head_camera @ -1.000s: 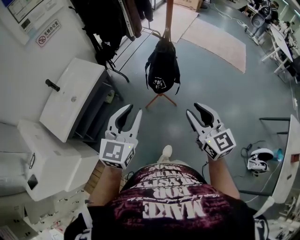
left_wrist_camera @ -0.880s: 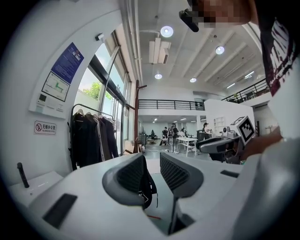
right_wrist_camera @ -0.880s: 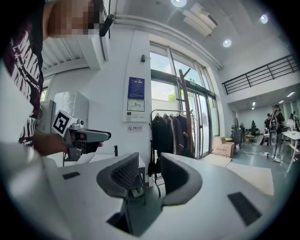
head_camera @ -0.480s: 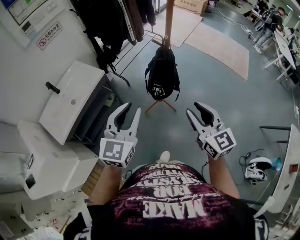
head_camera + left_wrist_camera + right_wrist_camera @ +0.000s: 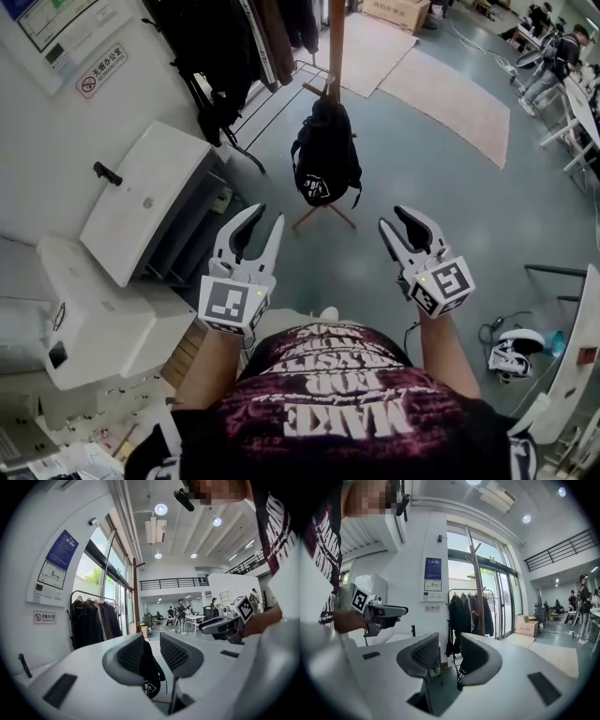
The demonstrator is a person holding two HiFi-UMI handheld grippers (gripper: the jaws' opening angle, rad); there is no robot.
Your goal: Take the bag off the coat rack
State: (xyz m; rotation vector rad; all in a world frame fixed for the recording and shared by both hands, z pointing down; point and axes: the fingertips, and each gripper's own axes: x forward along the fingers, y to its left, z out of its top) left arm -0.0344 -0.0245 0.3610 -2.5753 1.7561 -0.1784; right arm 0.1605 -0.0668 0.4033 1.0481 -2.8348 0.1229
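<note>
A black backpack (image 5: 326, 155) hangs by its top from a hook on the wooden coat rack (image 5: 336, 47), well above the floor. Both grippers are held up in front of the person's chest, short of the bag and apart from it. My left gripper (image 5: 267, 217) is open and empty, and in the left gripper view the bag (image 5: 149, 672) shows through the gap between the jaws of the left gripper (image 5: 152, 641). My right gripper (image 5: 395, 217) is open and empty too. In the right gripper view its right jaw hides most of the bag (image 5: 461, 674), and the right gripper (image 5: 449, 644) points at the rack's pole (image 5: 477, 588).
White cabinets (image 5: 141, 202) stand close on the left. A rail of dark coats (image 5: 225, 47) is behind the rack, whose spread feet (image 5: 319, 211) rest on the grey floor. Rugs (image 5: 459, 94) lie beyond. A headset (image 5: 511, 352) lies at right. People (image 5: 562, 56) work at far tables.
Both grippers stay open at nearly the same height, the right one drifting slightly right. The person's shoe has slipped back under the body, and the view has shifted a little.
</note>
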